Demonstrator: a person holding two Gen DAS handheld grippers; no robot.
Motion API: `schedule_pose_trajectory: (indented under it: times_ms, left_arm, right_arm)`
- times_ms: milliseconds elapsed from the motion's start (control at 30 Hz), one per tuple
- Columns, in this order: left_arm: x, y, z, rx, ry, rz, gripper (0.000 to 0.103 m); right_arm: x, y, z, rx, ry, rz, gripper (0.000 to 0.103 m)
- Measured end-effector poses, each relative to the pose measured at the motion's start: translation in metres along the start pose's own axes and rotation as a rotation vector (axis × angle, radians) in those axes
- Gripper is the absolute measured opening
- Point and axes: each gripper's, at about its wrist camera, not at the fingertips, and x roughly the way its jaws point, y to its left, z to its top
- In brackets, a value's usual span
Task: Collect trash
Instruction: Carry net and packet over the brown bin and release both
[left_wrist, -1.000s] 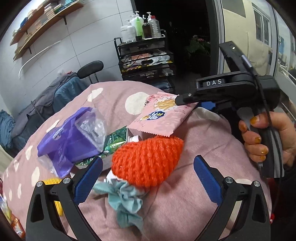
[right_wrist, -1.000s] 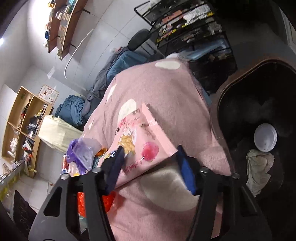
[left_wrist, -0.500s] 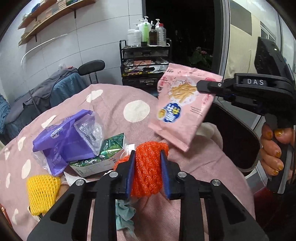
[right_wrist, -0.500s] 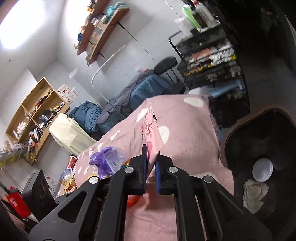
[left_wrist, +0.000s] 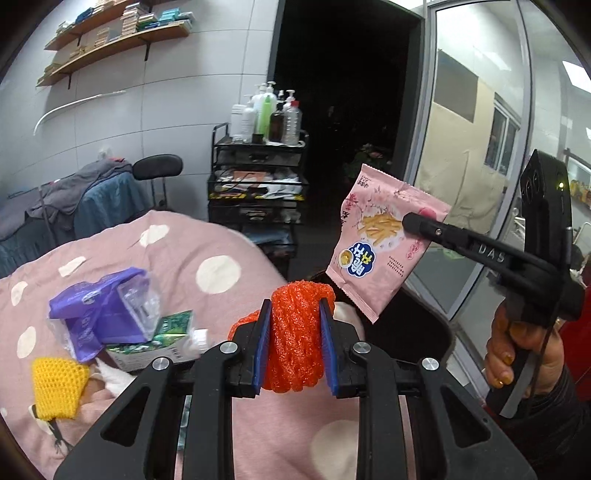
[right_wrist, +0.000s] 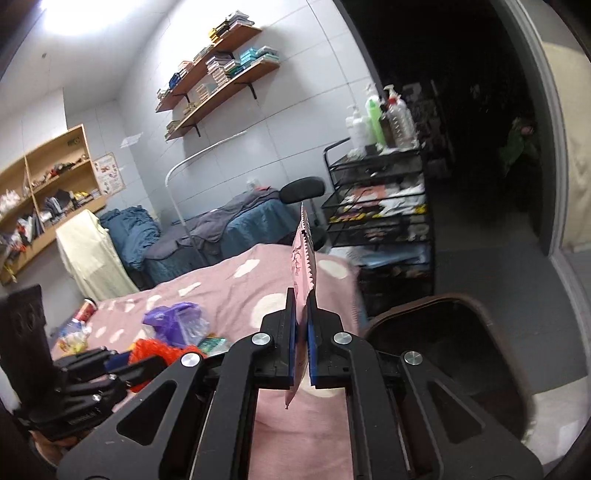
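My left gripper (left_wrist: 294, 314) is shut on an orange foam net (left_wrist: 295, 339), squeezed between its blue pads and lifted off the pink spotted blanket (left_wrist: 177, 258). My right gripper (right_wrist: 302, 317) is shut on a pink snack bag (right_wrist: 304, 254), seen edge-on in the right wrist view. In the left wrist view that snack bag (left_wrist: 380, 240) hangs in the air from the right gripper (left_wrist: 410, 223), above and to the right of the net. A dark brown bin (right_wrist: 454, 354) stands open at the right of the bed.
On the blanket lie a purple plastic bag (left_wrist: 99, 314), a green carton (left_wrist: 155, 343) and a yellow foam net (left_wrist: 55, 387). A black wire cart (left_wrist: 258, 184) with bottles stands behind the bed. A chair, draped clothes and wall shelves fill the back.
Both grippers closed, the left on the orange net, the right on the pink snack bag. Both then rose off the blanket, the snack bag swinging up and right.
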Motion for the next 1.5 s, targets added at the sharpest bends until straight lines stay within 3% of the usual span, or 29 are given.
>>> schedule_pose_trajectory:
  times_ms: [167,400,833,1100,1167,1200,1300,1500]
  left_arm:
    - [0.011,-0.023,-0.001,0.008,0.005,-0.062,0.025]
    - [0.036,-0.048,-0.008,0.004,0.050,-0.135,0.025]
    - [0.058,-0.074,-0.016,-0.007,0.105,-0.204,0.025]
    - [0.064,-0.078,-0.024,-0.019,0.134,-0.219,0.025]
    - [0.065,-0.078,-0.025,-0.018,0.138,-0.218,0.025]
    - [0.066,-0.079,-0.025,-0.017,0.141,-0.220,0.025]
    - [0.068,-0.079,-0.025,-0.012,0.145,-0.220,0.025]
    - [0.071,-0.082,-0.024,-0.013,0.152,-0.229,0.025]
  right_arm:
    - [-0.020,-0.023,-0.006,-0.041,-0.006,-0.130,0.006]
    - [-0.020,-0.070,-0.025,0.005,0.065,-0.220,0.006]
    - [0.016,-0.099,-0.070,0.003,0.238,-0.310,0.006]
    - [0.037,-0.113,-0.093,0.064,0.308,-0.301,0.007]
    - [0.039,-0.115,-0.098,0.079,0.315,-0.290,0.012]
    - [0.040,-0.116,-0.100,0.086,0.319,-0.290,0.020]
    - [0.034,-0.118,-0.106,0.110,0.297,-0.291,0.071]
    - [0.019,-0.116,-0.107,0.123,0.268,-0.298,0.073]
